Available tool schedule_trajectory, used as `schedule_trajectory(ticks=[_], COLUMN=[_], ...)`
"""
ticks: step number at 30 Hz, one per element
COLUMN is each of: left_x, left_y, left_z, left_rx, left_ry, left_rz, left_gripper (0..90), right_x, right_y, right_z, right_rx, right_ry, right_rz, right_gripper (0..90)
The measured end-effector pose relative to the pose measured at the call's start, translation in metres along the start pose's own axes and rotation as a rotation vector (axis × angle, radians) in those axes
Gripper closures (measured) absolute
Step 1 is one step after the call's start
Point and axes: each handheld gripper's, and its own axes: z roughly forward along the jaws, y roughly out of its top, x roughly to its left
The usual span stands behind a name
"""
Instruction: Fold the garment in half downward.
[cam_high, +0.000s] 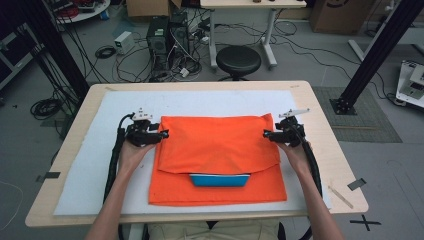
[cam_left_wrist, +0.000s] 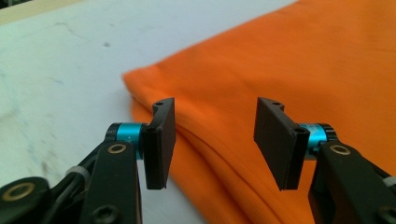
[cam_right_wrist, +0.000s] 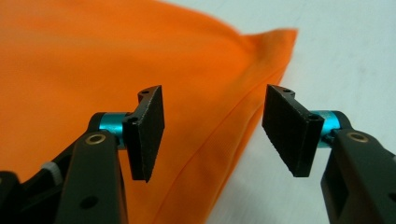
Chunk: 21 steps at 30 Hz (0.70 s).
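One fold of the orange fabric cloth (cam_high: 218, 150) lies done; left gripper (cam_high: 162, 135) and right gripper (cam_high: 267, 134) gape released at its corners, further folds remaining.

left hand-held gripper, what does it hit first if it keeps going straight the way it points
Most likely the folded edge of the orange cloth: the left hand-held gripper has open jaws aimed right at it, though depth is unclear.

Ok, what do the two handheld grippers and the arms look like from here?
Both the left gripper and right gripper are black, with flat rectangular black pads on turquoise metal collars, brass-coloured pivot pins and a black cable trailing back. The forearms are bare, no sleeves.
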Motion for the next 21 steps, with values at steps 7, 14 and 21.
schedule_trajectory(ticks=[7, 14, 21], left_x=[-0.036, -0.053, -0.063], left_y=[-0.032, -0.055, -0.064], left_z=[-0.032, -0.041, -0.035], left_rx=[0.044, 0.084, 0.112], left_ry=[-0.086, -0.047, -0.055], left_rz=[0.043, 0.081, 0.144], left_gripper=[55.2, 45.3, 52.3], right_x=[0.030, 0.036, 0.041], right_y=[-0.040, -0.069, -0.085], right_z=[-0.032, -0.051, -0.062], right_rx=[-0.059, -0.076, -0.071], right_ry=[0.071, 0.074, 0.079], right_rz=[-0.013, 0.002, -0.013], right_gripper=[42.3, 41.0, 41.0])
